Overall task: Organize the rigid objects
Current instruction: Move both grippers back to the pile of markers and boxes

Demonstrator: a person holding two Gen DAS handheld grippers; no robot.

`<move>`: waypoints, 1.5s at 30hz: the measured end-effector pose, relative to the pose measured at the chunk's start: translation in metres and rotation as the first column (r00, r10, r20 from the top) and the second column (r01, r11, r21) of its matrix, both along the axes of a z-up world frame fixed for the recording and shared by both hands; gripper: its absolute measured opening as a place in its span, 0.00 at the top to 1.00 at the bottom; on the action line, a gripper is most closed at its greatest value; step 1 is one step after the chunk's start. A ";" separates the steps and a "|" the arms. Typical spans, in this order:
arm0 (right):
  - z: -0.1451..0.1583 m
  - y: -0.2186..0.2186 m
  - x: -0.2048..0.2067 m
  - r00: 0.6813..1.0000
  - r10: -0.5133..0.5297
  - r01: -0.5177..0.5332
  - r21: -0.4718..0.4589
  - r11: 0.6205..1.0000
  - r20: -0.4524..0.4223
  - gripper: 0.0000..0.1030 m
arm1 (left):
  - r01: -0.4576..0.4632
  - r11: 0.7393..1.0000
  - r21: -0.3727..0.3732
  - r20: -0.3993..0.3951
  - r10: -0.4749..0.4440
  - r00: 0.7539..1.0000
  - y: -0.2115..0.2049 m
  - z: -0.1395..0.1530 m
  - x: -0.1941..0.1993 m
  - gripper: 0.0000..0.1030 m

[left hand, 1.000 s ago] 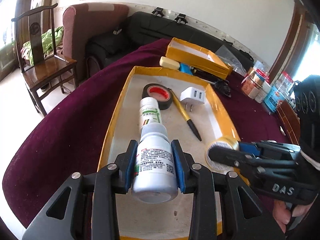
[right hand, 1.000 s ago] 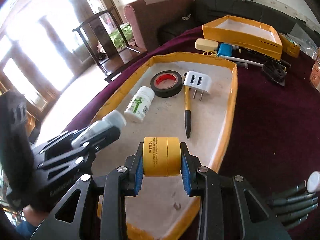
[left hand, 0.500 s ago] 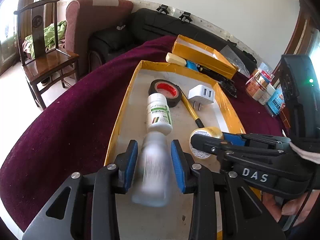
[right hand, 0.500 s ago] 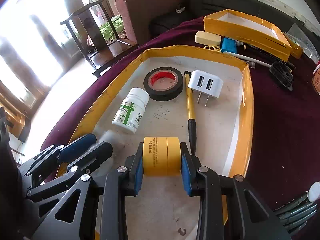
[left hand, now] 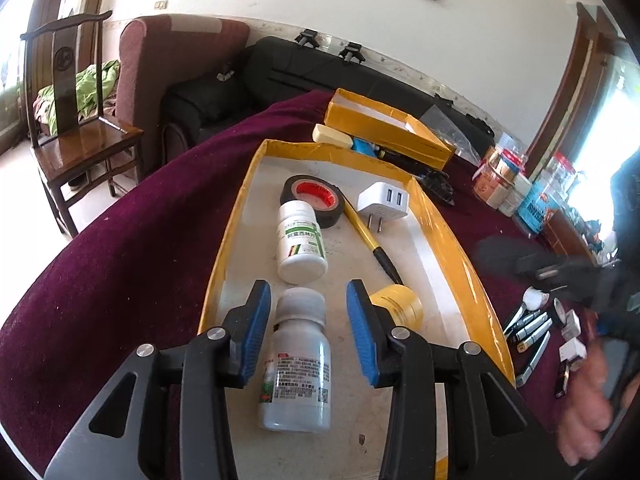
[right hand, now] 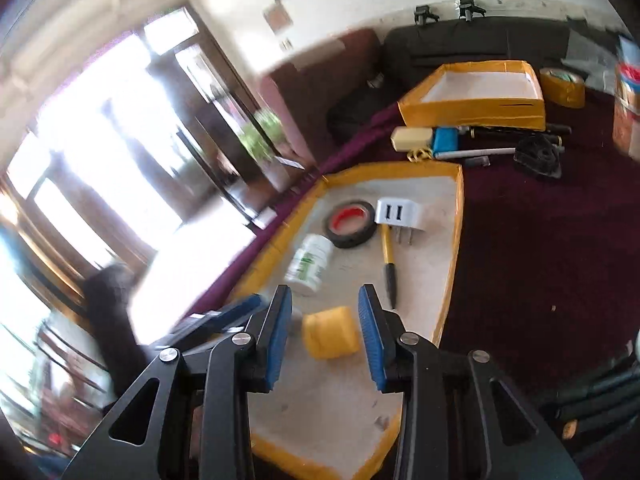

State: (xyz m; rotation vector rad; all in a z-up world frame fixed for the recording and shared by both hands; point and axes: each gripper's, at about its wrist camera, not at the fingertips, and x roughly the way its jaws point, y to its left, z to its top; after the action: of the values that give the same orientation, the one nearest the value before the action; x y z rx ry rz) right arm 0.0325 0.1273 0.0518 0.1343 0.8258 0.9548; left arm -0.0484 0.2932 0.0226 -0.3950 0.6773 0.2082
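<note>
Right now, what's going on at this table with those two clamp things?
A person is sorting small items into a yellow-rimmed tray using two hand-held grippers. The left gripper is opening around a white bottle lying in the tray, its pads clear of it. The right gripper stands open, with a yellow tape roll lying in the tray between its fingers. A second bottle, black tape, a charger and a pen already lie there.

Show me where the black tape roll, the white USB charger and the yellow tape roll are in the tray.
black tape roll (left hand: 313, 199), left wrist view, on its red core.
white USB charger (left hand: 385, 201), left wrist view, on its white face beside the ports.
yellow tape roll (right hand: 331, 338), right wrist view, on its yellow outer band.
</note>
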 end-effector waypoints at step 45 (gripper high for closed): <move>0.015 -0.167 -0.017 0.889 -0.445 0.435 0.104 0.895 0.109 0.70 | -0.093 0.996 -0.010 0.204 0.094 0.974 0.000 0.012 -0.044 0.63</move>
State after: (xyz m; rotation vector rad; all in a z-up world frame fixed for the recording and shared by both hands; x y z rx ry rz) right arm 0.0159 -0.0392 0.0664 0.3096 0.6009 0.5568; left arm -0.0924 0.2935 0.0347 -0.4428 0.4565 0.2530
